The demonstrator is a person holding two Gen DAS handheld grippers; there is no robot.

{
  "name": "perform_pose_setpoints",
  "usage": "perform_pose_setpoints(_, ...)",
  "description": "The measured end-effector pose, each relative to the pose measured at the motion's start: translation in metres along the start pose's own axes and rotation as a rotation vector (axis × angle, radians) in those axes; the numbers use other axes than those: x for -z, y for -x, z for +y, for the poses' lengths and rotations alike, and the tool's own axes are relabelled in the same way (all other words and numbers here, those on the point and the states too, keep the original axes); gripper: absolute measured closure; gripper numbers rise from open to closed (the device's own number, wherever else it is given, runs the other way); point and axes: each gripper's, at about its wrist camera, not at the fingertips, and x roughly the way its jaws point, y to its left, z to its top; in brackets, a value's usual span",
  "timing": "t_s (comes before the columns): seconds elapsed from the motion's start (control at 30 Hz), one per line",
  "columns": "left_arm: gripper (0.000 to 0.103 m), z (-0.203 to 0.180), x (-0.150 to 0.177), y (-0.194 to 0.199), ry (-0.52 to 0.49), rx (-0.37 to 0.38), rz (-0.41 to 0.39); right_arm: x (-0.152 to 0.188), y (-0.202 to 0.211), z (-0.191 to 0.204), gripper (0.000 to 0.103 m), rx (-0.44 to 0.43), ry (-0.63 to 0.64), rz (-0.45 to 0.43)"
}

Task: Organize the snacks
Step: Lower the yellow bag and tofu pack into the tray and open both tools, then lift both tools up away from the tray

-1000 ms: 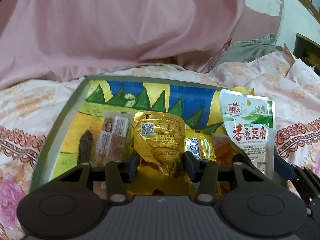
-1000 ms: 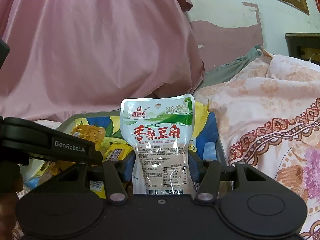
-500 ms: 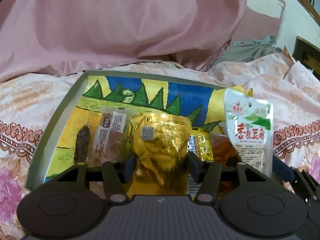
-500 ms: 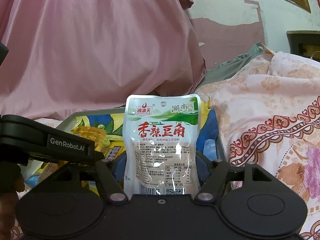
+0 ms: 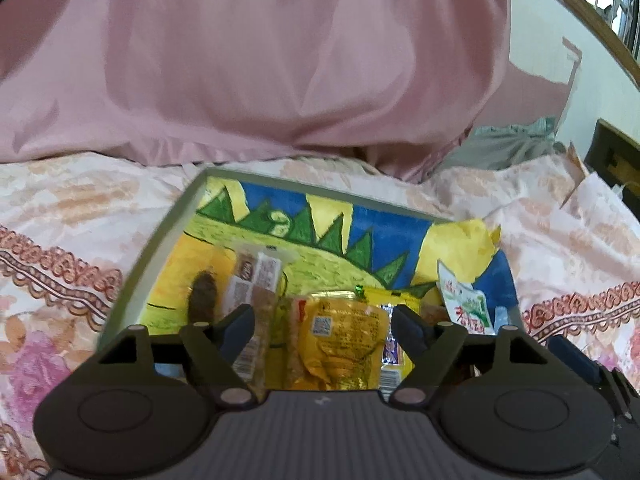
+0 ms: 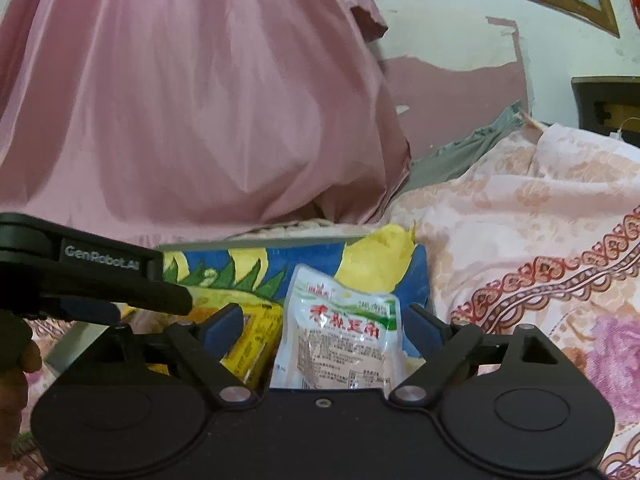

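A grey-rimmed tray with a painted blue, green and yellow bottom lies on the bed. A gold snack pouch lies in it between the spread jaws of my left gripper, which are opening and stand clear of it. A white and green pouch leans tilted in the tray's right corner, loose between the opening jaws of my right gripper. The same white pouch shows at the right of the left wrist view. Clear-wrapped bars and small yellow packets lie beside them.
The tray rests on a pink floral bedspread. A large pink cloth hangs behind it. Grey fabric and a dark wooden piece sit at the far right by the wall. The left gripper's arm crosses the right wrist view.
Both grippers' jaws spread wider and let go of their pouches. The gold pouch lies lower in the tray; the white pouch has tipped from upright and sunk. The left gripper rose.
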Motion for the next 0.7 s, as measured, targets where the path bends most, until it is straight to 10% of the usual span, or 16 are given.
perform_pose_setpoints(0.7, 0.001, 0.038, 0.011, 0.155, 0.071, 0.017, -0.207, -0.059, 0.142, 0.022, 0.001, -0.033, -0.016, -0.232)
